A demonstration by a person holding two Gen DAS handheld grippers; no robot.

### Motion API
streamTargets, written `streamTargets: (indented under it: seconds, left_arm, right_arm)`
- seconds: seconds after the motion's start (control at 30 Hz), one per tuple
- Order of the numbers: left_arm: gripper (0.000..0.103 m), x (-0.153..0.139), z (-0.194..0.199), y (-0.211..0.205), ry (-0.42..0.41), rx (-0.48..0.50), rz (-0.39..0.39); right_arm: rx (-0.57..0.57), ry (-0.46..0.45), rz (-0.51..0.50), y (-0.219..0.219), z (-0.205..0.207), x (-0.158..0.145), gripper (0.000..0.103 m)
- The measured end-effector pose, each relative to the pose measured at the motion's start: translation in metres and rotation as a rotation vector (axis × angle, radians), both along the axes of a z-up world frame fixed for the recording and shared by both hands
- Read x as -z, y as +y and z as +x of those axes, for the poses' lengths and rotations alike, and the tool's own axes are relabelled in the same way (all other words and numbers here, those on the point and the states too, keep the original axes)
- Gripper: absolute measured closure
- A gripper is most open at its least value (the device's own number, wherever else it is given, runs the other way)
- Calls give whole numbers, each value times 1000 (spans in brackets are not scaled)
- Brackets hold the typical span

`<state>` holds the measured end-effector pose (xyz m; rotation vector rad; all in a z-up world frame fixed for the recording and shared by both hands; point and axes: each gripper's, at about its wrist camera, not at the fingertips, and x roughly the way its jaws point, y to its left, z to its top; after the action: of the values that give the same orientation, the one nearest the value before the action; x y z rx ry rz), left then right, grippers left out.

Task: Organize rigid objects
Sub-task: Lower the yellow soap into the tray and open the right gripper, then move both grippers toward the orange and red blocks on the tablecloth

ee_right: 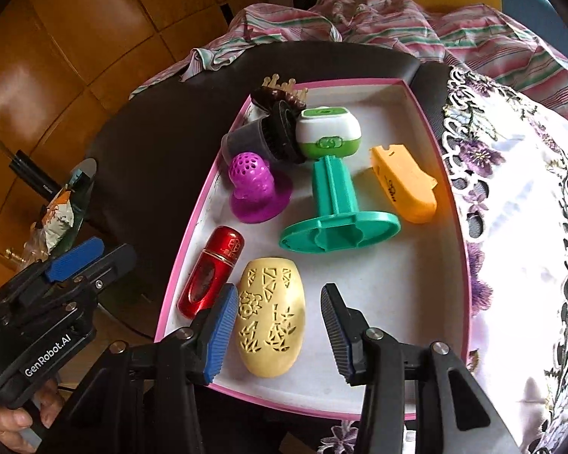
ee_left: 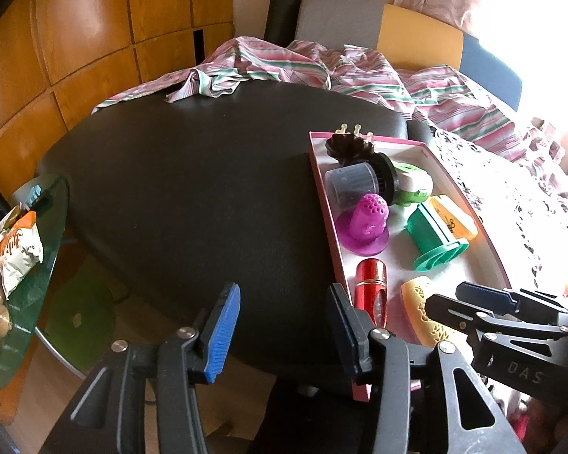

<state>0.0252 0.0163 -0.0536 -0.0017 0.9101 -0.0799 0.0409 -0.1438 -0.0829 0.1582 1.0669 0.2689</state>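
Observation:
A pink-rimmed white tray (ee_right: pixel 193 227) sits on the right part of a black table (ee_left: pixel 189 189). It holds a red bottle (ee_right: pixel 212 272), a cream carved oval (ee_right: pixel 272 317), a purple perforated piece (ee_right: pixel 253 185), a green stand (ee_right: pixel 337 219), an orange case (ee_right: pixel 405 185), a green-and-white device (ee_right: pixel 327 132) and a dark cup with a brush (ee_right: pixel 261 140). My right gripper (ee_right: pixel 278 333) is open and straddles the cream oval, with a gap at the right pad. My left gripper (ee_left: pixel 284 333) stands open over bare table just left of the tray wall (ee_left: pixel 322 196), holding nothing.
A striped cloth (ee_left: pixel 284 68) is bunched along the table's far edge. A floral lace cloth (ee_right: pixel 530 227) lies right of the tray. Low on the left, a glass side table (ee_left: pixel 45 265) carries snack bags. Wooden panels (ee_left: pixel 75 56) line the left wall.

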Motion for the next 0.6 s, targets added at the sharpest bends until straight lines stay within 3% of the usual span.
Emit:
streamTargets:
  seconds: [0.6]
  left_arm:
    - [54, -6, -5, -10, -16, 35, 10]
  right_arm:
    - [28, -60, -59, -11, -4, -14, 57]
